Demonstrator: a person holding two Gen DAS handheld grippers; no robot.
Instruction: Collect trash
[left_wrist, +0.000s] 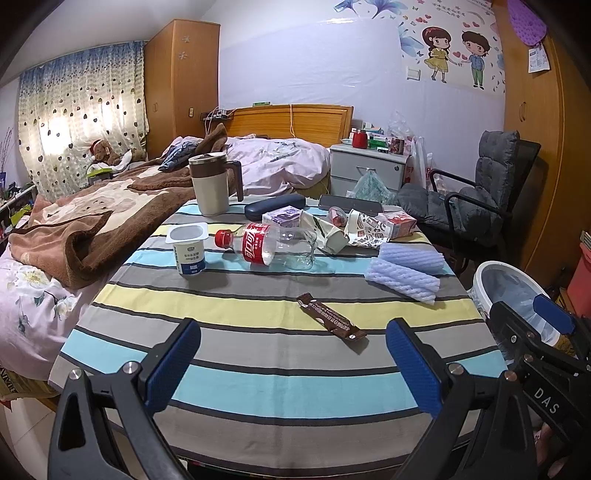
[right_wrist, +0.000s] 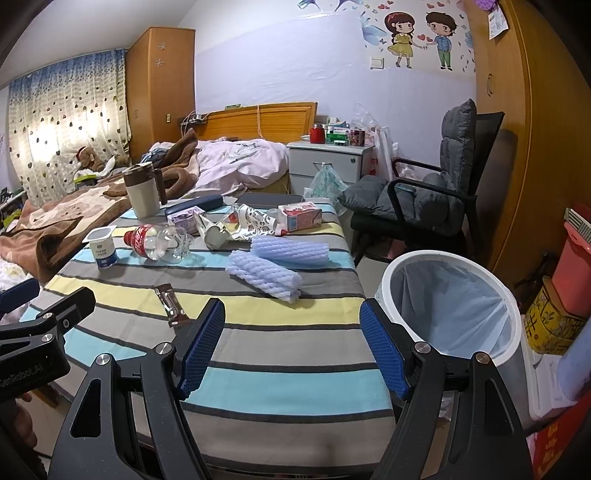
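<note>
On striped table (left_wrist: 258, 354): 2 foam nets (left_wrist: 404, 271), 1 bottle (left_wrist: 266, 245), 1 yogurt cup (left_wrist: 188, 247), 1 wrapper (left_wrist: 332, 319) are seen; L gripper (left_wrist: 293, 363) & R gripper (right_wrist: 291, 347) are held wide, empty.

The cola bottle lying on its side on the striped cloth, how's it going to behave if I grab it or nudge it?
The cola bottle looks empty and see-through, so probably very light. Its clear lower half looks crumpled, so it may buckle further under a squeeze. Lying on its side on the tablecloth, it might roll when nudged, though the dents could stop it quickly.
</note>
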